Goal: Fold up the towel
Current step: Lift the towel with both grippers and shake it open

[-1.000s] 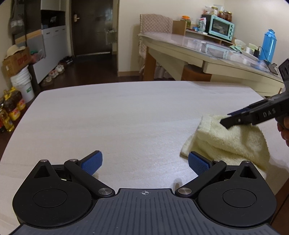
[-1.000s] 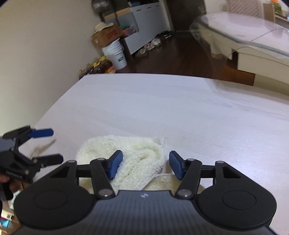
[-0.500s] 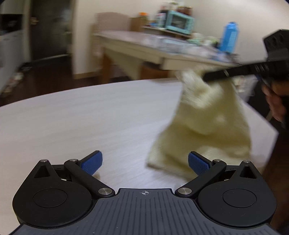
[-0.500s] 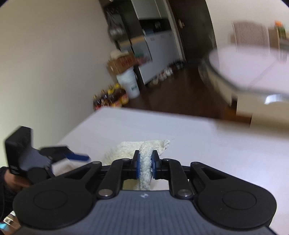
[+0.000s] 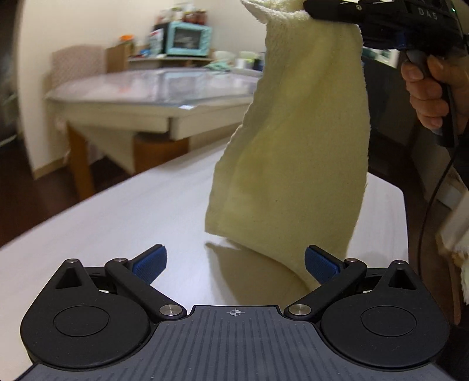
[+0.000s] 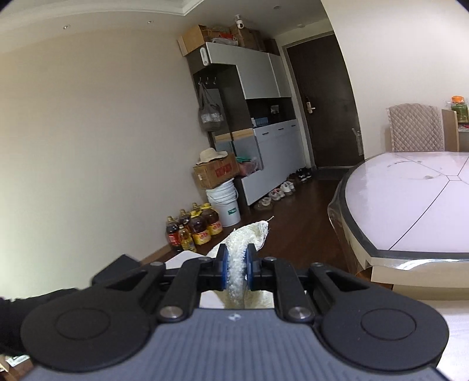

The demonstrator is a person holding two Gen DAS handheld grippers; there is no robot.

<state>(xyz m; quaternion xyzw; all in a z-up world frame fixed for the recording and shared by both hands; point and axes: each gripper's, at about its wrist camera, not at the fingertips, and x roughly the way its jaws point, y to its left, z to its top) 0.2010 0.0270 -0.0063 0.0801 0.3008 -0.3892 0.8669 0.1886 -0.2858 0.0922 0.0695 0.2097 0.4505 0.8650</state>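
Note:
A pale yellow towel (image 5: 296, 152) hangs in the air over the white table (image 5: 123, 211), pinched at its top corner by my right gripper (image 5: 316, 13), which a hand holds at the upper right. In the right wrist view that gripper (image 6: 236, 265) is shut on the towel (image 6: 239, 249), whose corner sticks out past the blue pads. My left gripper (image 5: 236, 262) stands open just in front of the towel's lower edge, its blue pads apart with nothing pressed between them. The towel's bottom right part dips toward the left gripper's right finger.
A second table (image 5: 158, 88) with a glass top stands behind, with a teal oven (image 5: 187, 38) on a shelf beyond it. The right wrist view shows cabinets (image 6: 263, 146), a bucket (image 6: 224, 202) and oil bottles (image 6: 193, 228) along the wall. A cable (image 5: 433, 193) hangs at right.
My right gripper closed on the towel's edge and lifted it off the table, so it now hangs. My left gripper stayed open and swung round to face the hanging towel.

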